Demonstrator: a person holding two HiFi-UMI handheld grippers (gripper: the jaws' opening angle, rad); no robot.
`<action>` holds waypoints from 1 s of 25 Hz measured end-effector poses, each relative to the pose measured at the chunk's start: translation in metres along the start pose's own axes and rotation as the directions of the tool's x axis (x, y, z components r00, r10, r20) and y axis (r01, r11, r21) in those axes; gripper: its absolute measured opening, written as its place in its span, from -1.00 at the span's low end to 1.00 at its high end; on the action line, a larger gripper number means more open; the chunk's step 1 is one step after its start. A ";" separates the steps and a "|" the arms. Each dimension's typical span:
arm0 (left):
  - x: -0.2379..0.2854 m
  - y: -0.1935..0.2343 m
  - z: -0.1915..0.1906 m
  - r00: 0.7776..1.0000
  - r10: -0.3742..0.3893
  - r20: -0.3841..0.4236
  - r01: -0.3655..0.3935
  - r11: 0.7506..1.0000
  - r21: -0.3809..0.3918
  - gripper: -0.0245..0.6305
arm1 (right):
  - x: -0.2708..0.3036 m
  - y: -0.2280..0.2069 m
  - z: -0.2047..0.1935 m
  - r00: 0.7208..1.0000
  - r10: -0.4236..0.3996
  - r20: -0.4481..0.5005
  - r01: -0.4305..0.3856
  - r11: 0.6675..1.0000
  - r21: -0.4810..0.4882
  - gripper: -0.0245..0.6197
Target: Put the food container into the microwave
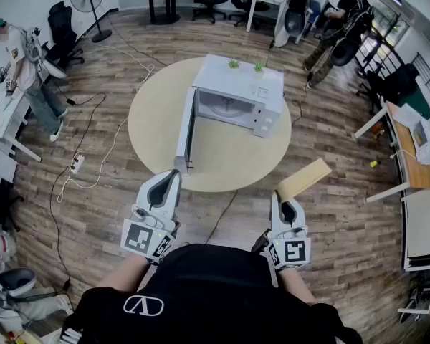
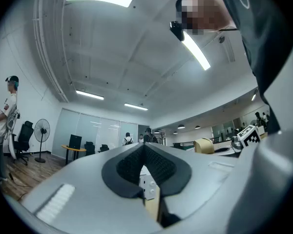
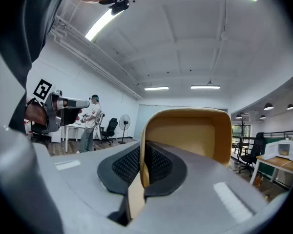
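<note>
The right claw pinches the rim of the tan food container by the round desk's near right edge, the open-doored microwave farther off, the left claw pressed together, empty.

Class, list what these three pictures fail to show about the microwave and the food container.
1. Microwave inside: head view, too small and pale to tell whether it is empty.
2. Microwave front: left gripper view, left gripper blocks all but a sliver.
3. Food container outside: right gripper view shows only its hollow; right gripper covers the held wall.
</note>
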State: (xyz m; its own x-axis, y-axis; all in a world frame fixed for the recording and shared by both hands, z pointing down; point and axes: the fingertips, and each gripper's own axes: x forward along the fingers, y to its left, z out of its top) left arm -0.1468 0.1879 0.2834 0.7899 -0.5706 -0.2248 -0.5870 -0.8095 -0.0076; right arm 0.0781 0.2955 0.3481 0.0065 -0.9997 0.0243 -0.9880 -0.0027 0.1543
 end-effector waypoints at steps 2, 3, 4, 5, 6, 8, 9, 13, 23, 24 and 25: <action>-0.002 0.003 -0.001 1.000 0.001 -0.004 -0.001 1.000 -0.003 -0.93 | 0.002 0.002 0.002 1.000 0.001 -0.002 -0.001 1.000 -0.003 -0.89; -0.002 0.004 -0.001 1.000 0.002 -0.006 -0.002 1.000 -0.004 -0.93 | 0.003 0.003 0.003 1.000 0.002 -0.002 -0.002 1.000 -0.005 -0.89; -0.002 0.004 -0.001 1.000 0.003 -0.007 -0.003 1.000 -0.005 -0.93 | 0.004 0.004 0.003 1.000 0.004 -0.002 -0.004 1.000 -0.006 -0.89; -0.002 0.005 -0.002 1.000 0.004 -0.008 -0.004 1.000 -0.006 -0.93 | 0.004 0.004 0.003 1.000 0.005 -0.003 -0.005 1.000 -0.009 -0.89; -0.001 0.004 -0.002 1.000 0.004 -0.009 -0.004 1.000 -0.008 -0.93 | 0.005 0.004 0.002 1.000 0.006 -0.005 -0.006 1.000 -0.012 -0.89; 0.001 0.002 -0.003 1.000 -0.001 -0.009 0.000 1.000 -0.011 -0.93 | 0.004 0.003 -0.001 1.000 0.004 -0.015 -0.004 1.000 -0.014 -0.89; 0.002 0.000 -0.004 1.000 -0.005 -0.009 0.004 1.000 -0.012 -0.93 | 0.003 0.002 -0.002 1.000 0.002 -0.020 -0.002 1.000 -0.010 -0.89; 0.009 -0.006 -0.009 1.000 -0.016 -0.016 0.016 1.000 -0.019 -0.93 | -0.002 -0.003 -0.007 1.000 0.012 -0.009 -0.011 0.999 0.047 -0.89; 0.031 -0.037 -0.019 0.997 -0.051 -0.051 0.050 0.999 -0.014 -0.93 | -0.016 -0.027 -0.022 1.000 -0.003 -0.012 0.004 0.997 0.072 -0.89; 0.033 -0.042 -0.020 0.997 -0.054 -0.056 0.053 0.999 -0.011 -0.93 | -0.019 -0.030 -0.025 1.000 -0.001 -0.016 0.002 0.997 0.079 -0.89; 0.035 -0.047 -0.022 0.996 -0.058 -0.063 0.057 0.998 -0.009 -0.93 | -0.021 -0.033 -0.030 1.000 0.003 -0.021 -0.002 0.996 0.088 -0.89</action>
State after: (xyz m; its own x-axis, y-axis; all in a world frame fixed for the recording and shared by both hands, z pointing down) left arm -0.0871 0.2031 0.2969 0.8320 -0.5305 -0.1624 -0.5392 -0.8421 -0.0118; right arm 0.1150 0.3172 0.3719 0.0064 -0.9990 0.0452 -0.9978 -0.0033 0.0668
